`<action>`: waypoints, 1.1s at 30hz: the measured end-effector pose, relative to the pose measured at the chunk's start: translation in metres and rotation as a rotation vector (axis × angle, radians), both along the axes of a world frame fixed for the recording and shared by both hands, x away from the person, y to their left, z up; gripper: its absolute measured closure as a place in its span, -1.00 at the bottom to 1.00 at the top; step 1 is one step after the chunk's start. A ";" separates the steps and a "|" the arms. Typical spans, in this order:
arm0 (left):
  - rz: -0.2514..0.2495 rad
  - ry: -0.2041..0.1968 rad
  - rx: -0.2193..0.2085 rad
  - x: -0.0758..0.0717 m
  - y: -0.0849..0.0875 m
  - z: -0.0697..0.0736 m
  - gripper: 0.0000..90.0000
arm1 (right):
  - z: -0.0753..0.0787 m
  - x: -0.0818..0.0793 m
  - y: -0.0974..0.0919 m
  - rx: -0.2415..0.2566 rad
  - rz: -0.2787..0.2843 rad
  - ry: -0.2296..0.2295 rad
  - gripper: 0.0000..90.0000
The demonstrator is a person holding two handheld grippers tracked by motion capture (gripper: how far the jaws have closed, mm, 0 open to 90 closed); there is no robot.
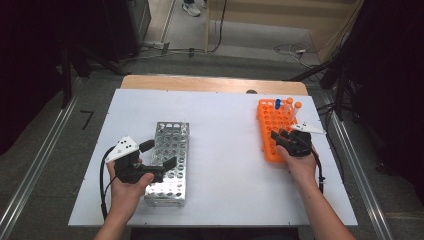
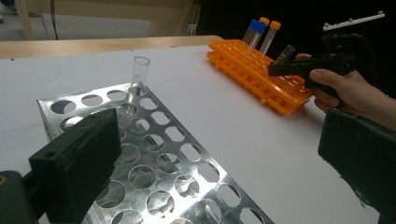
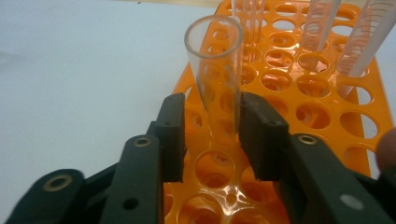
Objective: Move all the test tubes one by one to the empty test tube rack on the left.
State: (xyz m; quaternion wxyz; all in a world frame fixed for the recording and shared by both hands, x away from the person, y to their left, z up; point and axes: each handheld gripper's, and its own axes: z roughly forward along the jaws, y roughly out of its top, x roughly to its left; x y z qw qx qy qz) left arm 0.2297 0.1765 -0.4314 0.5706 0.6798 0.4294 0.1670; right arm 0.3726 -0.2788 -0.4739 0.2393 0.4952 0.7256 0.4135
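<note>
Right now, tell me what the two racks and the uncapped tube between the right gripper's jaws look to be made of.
Orange rack: likely moulded plastic, opaque with a slight gloss on the hole rims.
Silver rack: apparently sheet metal, bright and mirror-like, reflections in its punched top.
Uncapped tube: clear and colourless, the rack showing through it; glass or plastic can't be told.

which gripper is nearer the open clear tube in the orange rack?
Right. The right gripper has the clear tube between its jaws, over the orange rack. The left gripper is across the table at the metal rack.
</note>
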 end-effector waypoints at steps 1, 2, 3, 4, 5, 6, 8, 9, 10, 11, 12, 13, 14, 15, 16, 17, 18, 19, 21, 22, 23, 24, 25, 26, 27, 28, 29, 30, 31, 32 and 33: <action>0.001 0.000 0.001 0.000 0.000 0.000 -1.00 | 0.000 0.000 0.001 -0.007 -0.008 -0.003 0.40; 0.002 -0.001 -0.001 0.000 0.000 0.000 -1.00 | 0.000 0.000 0.002 -0.017 -0.014 -0.005 0.44; 0.001 -0.001 -0.002 0.000 0.001 0.000 -1.00 | 0.000 0.000 0.002 -0.021 -0.020 -0.008 0.49; 0.002 -0.001 -0.001 0.000 0.001 0.000 -1.00 | -0.001 0.000 0.002 -0.025 -0.027 -0.011 0.55; 0.003 -0.001 -0.001 0.000 0.001 0.000 -1.00 | -0.001 0.000 0.002 -0.028 -0.031 -0.013 0.60; 0.006 0.001 0.004 0.000 0.001 0.000 -1.00 | -0.001 0.000 0.001 -0.031 -0.034 -0.013 0.62; 0.006 0.004 0.004 0.000 0.001 -0.001 -1.00 | 0.000 0.000 0.001 -0.036 -0.030 -0.014 0.63; 0.006 0.003 0.005 0.000 0.001 -0.001 -1.00 | 0.000 0.000 0.001 -0.039 -0.029 -0.015 0.64; 0.005 0.003 0.005 0.000 0.001 0.000 -1.00 | 0.000 0.000 0.001 -0.044 -0.026 -0.019 0.64; 0.005 0.002 0.005 0.000 0.000 0.000 -1.00 | 0.000 0.000 0.001 -0.044 -0.026 -0.019 0.64; 0.005 0.000 0.006 0.000 0.000 0.000 -1.00 | 0.000 -0.001 0.000 -0.048 -0.022 -0.024 0.64; 0.005 -0.002 0.006 0.000 0.000 0.001 -1.00 | 0.002 -0.001 0.000 -0.047 -0.021 -0.034 0.64; 0.002 -0.001 0.008 0.000 0.000 0.001 -1.00 | 0.003 -0.002 0.000 -0.044 -0.019 -0.045 0.64; 0.001 -0.003 0.008 0.000 -0.001 0.002 -1.00 | 0.005 -0.003 -0.001 -0.042 -0.018 -0.052 0.64; 0.001 -0.005 0.009 0.000 -0.001 0.002 -1.00 | 0.007 -0.003 -0.001 -0.040 -0.015 -0.061 0.64; 0.000 -0.008 0.010 0.000 -0.002 0.003 -1.00 | 0.010 -0.004 -0.002 -0.041 -0.013 -0.070 0.64; -0.001 -0.009 0.010 0.000 -0.002 0.003 -1.00 | 0.013 -0.005 -0.002 -0.041 -0.010 -0.082 0.64; -0.004 -0.010 0.012 0.000 -0.003 0.003 -1.00 | 0.016 -0.006 -0.003 -0.038 -0.007 -0.090 0.64; -0.006 -0.010 0.018 0.000 -0.004 0.004 -1.00 | 0.024 -0.008 -0.003 -0.027 0.006 -0.111 0.64; -0.008 -0.010 0.016 0.000 -0.005 0.005 -1.00 | 0.028 -0.010 -0.003 -0.026 0.015 -0.123 0.64; -0.012 -0.013 0.016 0.000 -0.006 0.006 -1.00 | 0.032 -0.011 -0.003 -0.024 0.022 -0.131 0.64; -0.013 -0.015 0.017 0.001 -0.007 0.007 -1.00 | 0.036 -0.013 -0.002 -0.022 0.032 -0.140 0.64; -0.015 -0.018 0.019 0.001 -0.008 0.008 -1.00 | 0.043 -0.018 0.000 -0.018 0.053 -0.154 0.64; -0.017 -0.022 0.018 0.001 -0.009 0.010 -1.00 | 0.046 -0.020 0.002 -0.016 0.063 -0.161 0.64; -0.019 -0.024 0.020 0.001 -0.010 0.011 -1.00 | 0.046 -0.020 0.002 -0.016 0.063 -0.161 0.64; -0.022 -0.026 0.021 0.001 -0.012 0.012 -1.00 | 0.049 -0.023 0.003 -0.015 0.076 -0.168 0.64; -0.027 -0.029 0.023 0.002 -0.014 0.014 -1.00 | 0.051 -0.026 0.005 -0.014 0.089 -0.173 0.64; -0.029 -0.029 0.028 0.002 -0.016 0.015 -1.00 | 0.053 -0.029 0.007 -0.010 0.100 -0.173 0.64; -0.033 -0.031 0.029 0.003 -0.019 0.016 -1.00 | 0.055 -0.032 0.008 -0.009 0.114 -0.179 0.64; -0.038 -0.033 0.027 0.004 -0.021 0.017 -1.00 | 0.057 -0.035 0.010 -0.004 0.128 -0.183 0.64; -0.043 -0.035 0.029 0.004 -0.024 0.018 -1.00 | 0.058 -0.038 0.012 0.000 0.143 -0.186 0.64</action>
